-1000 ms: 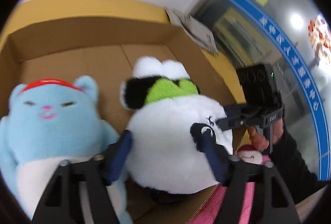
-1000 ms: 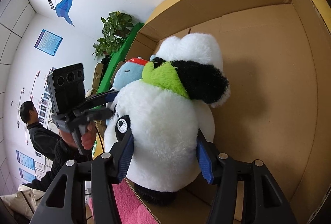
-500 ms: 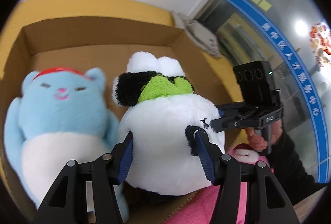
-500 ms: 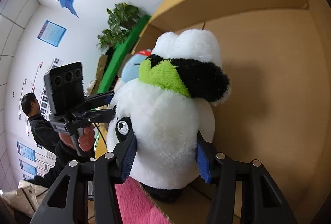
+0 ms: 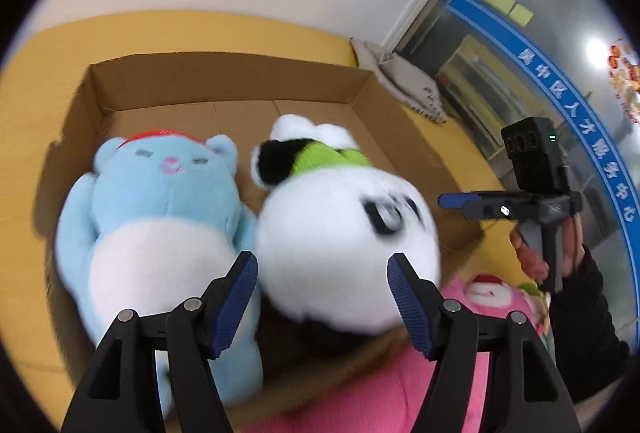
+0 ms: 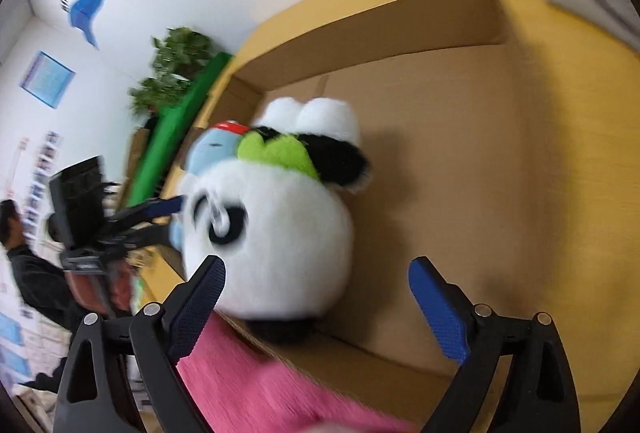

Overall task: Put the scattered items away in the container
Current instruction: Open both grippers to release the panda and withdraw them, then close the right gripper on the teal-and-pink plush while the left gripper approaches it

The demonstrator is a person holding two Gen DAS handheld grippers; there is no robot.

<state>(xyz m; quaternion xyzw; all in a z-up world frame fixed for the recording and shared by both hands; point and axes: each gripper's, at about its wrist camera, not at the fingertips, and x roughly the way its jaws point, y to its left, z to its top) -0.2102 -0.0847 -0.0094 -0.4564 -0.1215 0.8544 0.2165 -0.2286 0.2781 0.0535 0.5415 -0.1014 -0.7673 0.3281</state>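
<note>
A white-and-black panda plush (image 5: 340,233) with a green patch sits blurred inside the cardboard box (image 5: 224,63), next to a light-blue bear plush (image 5: 160,201) that lies on its back. My left gripper (image 5: 322,285) hangs just in front of the panda; its jaws are opening and the pads stand off the fur. In the right wrist view the panda (image 6: 272,233) lies ahead of my right gripper (image 6: 316,273), whose jaws are opening wide with both pads clear of it. A pink plush (image 6: 260,385) lies against the box's near wall, under both grippers.
The box stands on a yellow table (image 5: 40,81). A grey cloth (image 5: 404,81) lies beyond the box's far right corner. The box floor (image 6: 460,173) right of the panda is bare. A person (image 6: 24,261) stands in the background near a potted plant (image 6: 172,73).
Both grippers have let go of the panda and pulled back and up, jaws spreading. The panda, squeezed between them before, now rests blurred in the box beside the blue bear.
</note>
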